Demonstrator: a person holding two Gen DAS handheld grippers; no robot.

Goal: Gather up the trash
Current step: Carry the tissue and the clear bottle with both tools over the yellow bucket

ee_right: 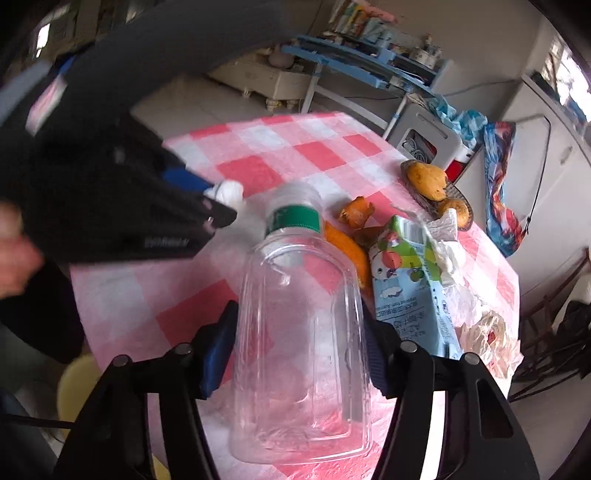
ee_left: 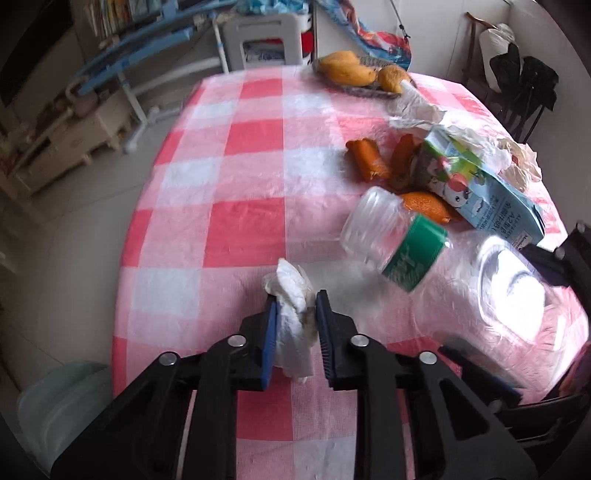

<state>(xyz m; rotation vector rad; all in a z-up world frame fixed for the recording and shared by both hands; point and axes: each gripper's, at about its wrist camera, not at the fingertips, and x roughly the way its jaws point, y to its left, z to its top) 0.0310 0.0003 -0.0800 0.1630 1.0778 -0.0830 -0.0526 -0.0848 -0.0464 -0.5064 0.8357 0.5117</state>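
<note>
Left gripper [ee_left: 295, 325] pinching crumpled tissue [ee_left: 293, 295]; right gripper [ee_right: 299, 350] clamped around clear plastic bottle [ee_right: 299, 317], milk carton [ee_right: 413, 280] at 2 o'clock.

A home dining room: checked cloth on the tabletop [ee_left: 251, 177], fruit basket [ee_left: 364, 90] at its far edge, bookshelf [ee_right: 369, 22], white chair [ee_left: 271, 40].

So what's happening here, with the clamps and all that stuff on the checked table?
A person is clearing rubbish off the table using a hand-held clamp in each hand. The left gripper pinches a crumpled tissue. The right gripper is closed around an empty plastic bottle with a green label. Still lying on the cloth are orange peels, a juice carton and crumpled wrappers. A basket of mangoes sits at the far edge.
</note>
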